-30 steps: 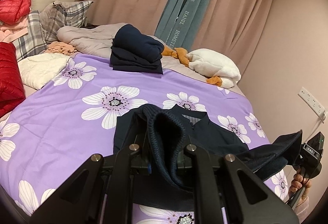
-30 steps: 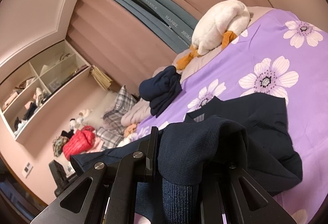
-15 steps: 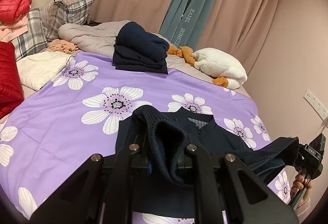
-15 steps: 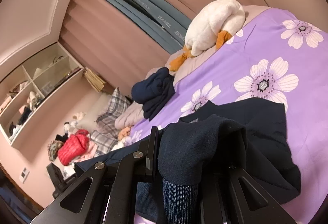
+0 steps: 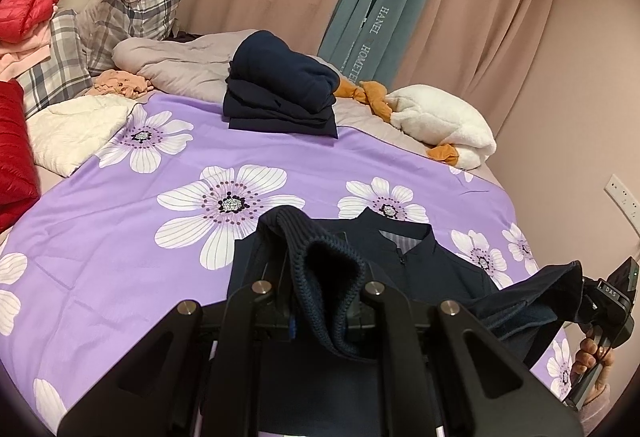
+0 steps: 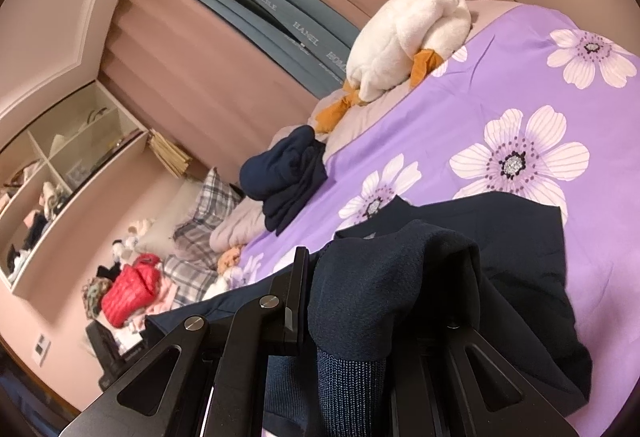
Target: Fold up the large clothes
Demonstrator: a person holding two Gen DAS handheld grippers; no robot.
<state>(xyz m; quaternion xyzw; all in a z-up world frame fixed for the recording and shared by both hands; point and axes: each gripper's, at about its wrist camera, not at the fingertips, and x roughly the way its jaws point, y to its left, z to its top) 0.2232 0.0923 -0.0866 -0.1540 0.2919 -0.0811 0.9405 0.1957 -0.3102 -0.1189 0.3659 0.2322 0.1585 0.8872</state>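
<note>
Both claws are pinching the hem of the navy jacket (image 5: 404, 261): the left gripper (image 5: 326, 301) is gripping its ribbed edge, the right gripper (image 6: 360, 317) is clamping the other corner. Over the last second both have been carrying that hem forward towards the collar, so the bottom-to-top fold is probably progressing. Beyond them, the jacket's body is lying flat on the purple floral bedspread (image 5: 120, 221), with a folded navy stack (image 5: 280, 93) further off.

Open purple bedspread (image 5: 120, 221) is left between the jacket (image 5: 432, 261) and the folded stack (image 5: 280, 97). The far edge is blocked by stack, plush toy (image 5: 444, 125) and pillows (image 5: 120, 21).
</note>
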